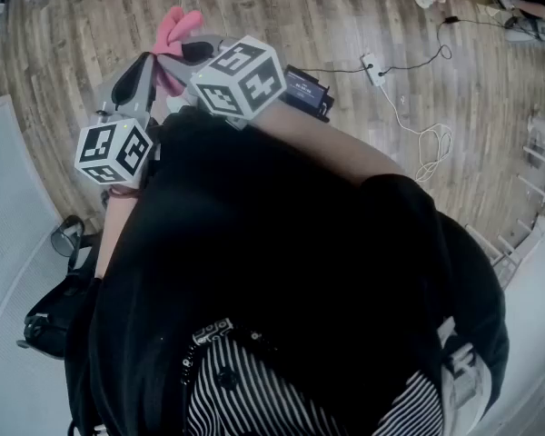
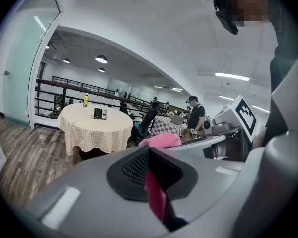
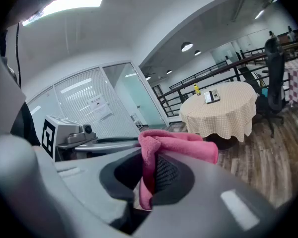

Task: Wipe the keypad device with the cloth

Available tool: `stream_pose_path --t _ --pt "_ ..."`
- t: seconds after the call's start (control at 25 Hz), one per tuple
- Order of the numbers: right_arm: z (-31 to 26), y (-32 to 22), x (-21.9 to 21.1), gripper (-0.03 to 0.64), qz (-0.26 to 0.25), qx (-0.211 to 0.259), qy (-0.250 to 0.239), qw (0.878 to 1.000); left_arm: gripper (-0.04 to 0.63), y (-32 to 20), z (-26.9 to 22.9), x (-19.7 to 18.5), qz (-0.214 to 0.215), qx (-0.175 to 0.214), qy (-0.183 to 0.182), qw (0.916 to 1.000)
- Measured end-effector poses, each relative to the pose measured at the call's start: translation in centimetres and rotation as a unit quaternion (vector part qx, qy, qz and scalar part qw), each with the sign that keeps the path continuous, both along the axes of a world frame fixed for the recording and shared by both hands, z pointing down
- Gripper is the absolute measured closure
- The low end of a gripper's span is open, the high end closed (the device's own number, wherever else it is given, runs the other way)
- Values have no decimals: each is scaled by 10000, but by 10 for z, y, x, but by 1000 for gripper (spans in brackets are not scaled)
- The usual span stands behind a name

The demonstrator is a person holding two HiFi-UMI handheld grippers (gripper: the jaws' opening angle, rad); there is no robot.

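The pink cloth (image 1: 177, 28) is bunched between my two grippers, which I hold up close to my chest. My left gripper (image 2: 154, 176) is shut with a strip of the cloth (image 2: 156, 196) in its jaws. A thick fold of the cloth (image 3: 176, 144) drapes over my right gripper (image 3: 149, 175), which is also shut on it. The keypad device (image 2: 100, 113) lies far off on a round table with a checkered cover (image 2: 94, 128), next to a yellow bottle (image 2: 85, 99). The right gripper view also shows the keypad device (image 3: 212, 96) on that table (image 3: 223, 114).
Wooden floor lies below me, with a power strip (image 1: 372, 66) and white cable (image 1: 427, 139), a black boxy device (image 1: 304, 89) and a black bag (image 1: 50, 321). An office chair (image 3: 274, 83) stands beside the table. A person (image 2: 195, 115) stands at desks farther back.
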State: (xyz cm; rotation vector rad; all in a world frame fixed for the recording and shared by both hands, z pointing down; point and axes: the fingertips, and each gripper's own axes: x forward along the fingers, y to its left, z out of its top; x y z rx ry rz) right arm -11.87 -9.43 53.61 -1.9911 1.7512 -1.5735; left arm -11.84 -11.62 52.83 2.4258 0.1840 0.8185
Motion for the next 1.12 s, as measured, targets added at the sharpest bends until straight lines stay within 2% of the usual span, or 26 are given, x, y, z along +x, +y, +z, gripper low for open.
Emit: stream_pose_path --t 0.44,0.8,1.12 --pt "-15 -1 2 588 113 224 63 9997 595 4 -6 1 44 -96 63 9999" --pt "-11 7 11 588 303 211 -20 9993 595 14 -2 8 301 -70 104 9995" --pt "-7 13 20 588 361 222 0 9991 595 20 1 17 365 -52 187 9991"
